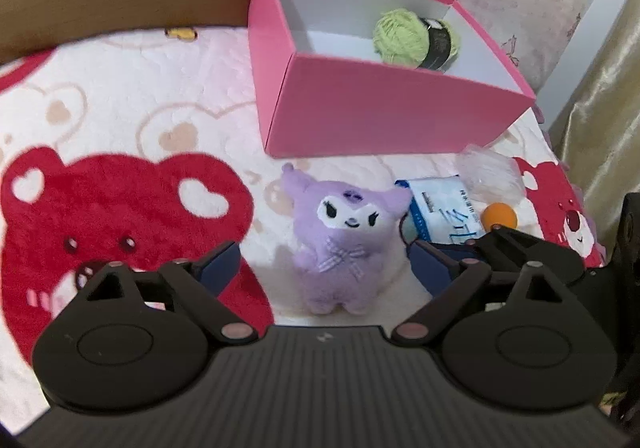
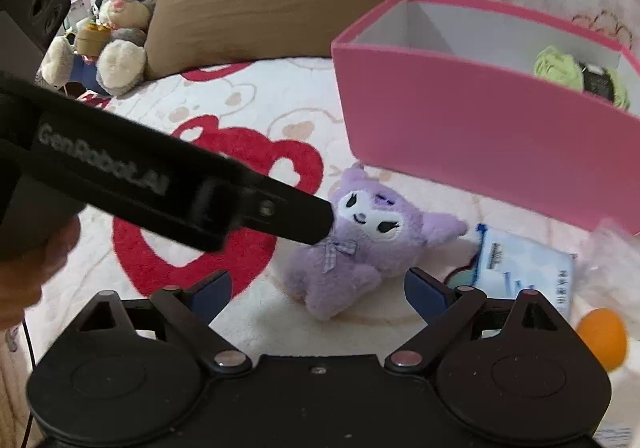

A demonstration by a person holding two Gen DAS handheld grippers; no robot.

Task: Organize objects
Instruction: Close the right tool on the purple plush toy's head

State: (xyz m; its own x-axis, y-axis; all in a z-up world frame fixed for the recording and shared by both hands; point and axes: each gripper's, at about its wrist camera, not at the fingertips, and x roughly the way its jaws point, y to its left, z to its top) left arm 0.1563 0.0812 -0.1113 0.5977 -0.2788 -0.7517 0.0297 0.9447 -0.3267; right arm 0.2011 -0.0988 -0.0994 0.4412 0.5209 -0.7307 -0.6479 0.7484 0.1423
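Left gripper (image 1: 322, 266): fingers wide, straddling the purple Kuromi plush (image 1: 340, 240); plush lies mid-blanket (image 1: 120, 95), just before the pink box (image 1: 380, 111) | right gripper (image 2: 318, 290): wide, empty | advice: close low on the body; lift clear of the box rim; drop beside the green yarn ball (image 1: 416, 37)

At the left of my right wrist view I read "GenRobot.AI" in grey letters along the black body of the left gripper (image 2: 320, 226). The blue-and-white packet (image 1: 444, 213), right of centre in my left wrist view, carries blue print, but it is too blurred to read.
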